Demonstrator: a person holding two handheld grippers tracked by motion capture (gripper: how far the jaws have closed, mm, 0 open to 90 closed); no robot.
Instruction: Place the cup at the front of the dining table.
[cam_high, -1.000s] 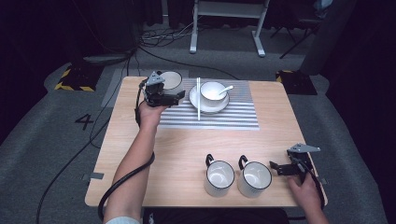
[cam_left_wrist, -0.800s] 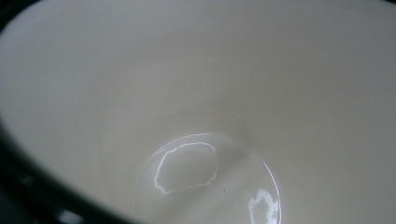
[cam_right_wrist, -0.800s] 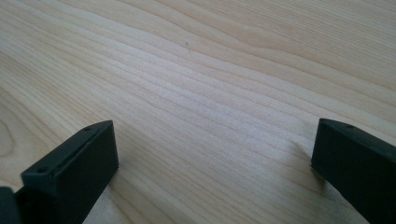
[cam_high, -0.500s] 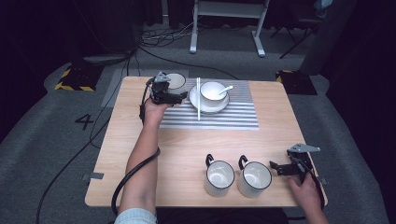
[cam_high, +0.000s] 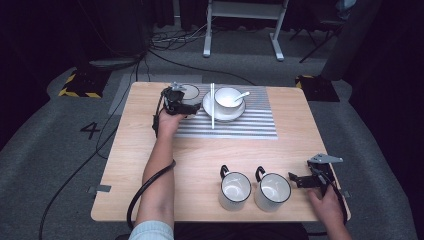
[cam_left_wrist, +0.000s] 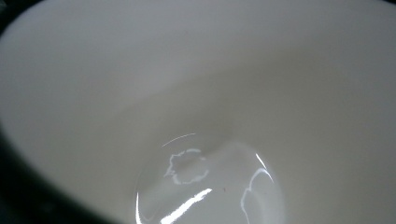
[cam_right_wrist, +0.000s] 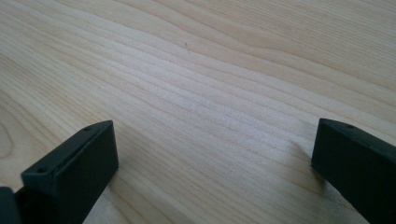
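Since the earlier frame, my left claw (cam_high: 186, 106) has carried the small white cup (cam_high: 190, 93) inward from the bench (cam_high: 200, 155) edge and lower, to the far-left corner of the striped mat (cam_high: 250, 125). In the left claw view the cup's glossy white inside (cam_left_wrist: 201, 116) sits directly before the lens. This claw is closed on the cup's near rim, jaws almost at their widest. The cup stands just left of the chopsticks (cam_high: 212, 106), whose long axis runs near to far, and of the plate (cam_high: 223, 108) bearing the bowl (cam_high: 228, 97) and spoon (cam_high: 240, 95). My right claw (cam_high: 296, 179) rests near the bench's right edge, jaws wide apart and empty, just right of the two mugs (cam_high: 254, 189). Left hand is nearer; release is judged next.
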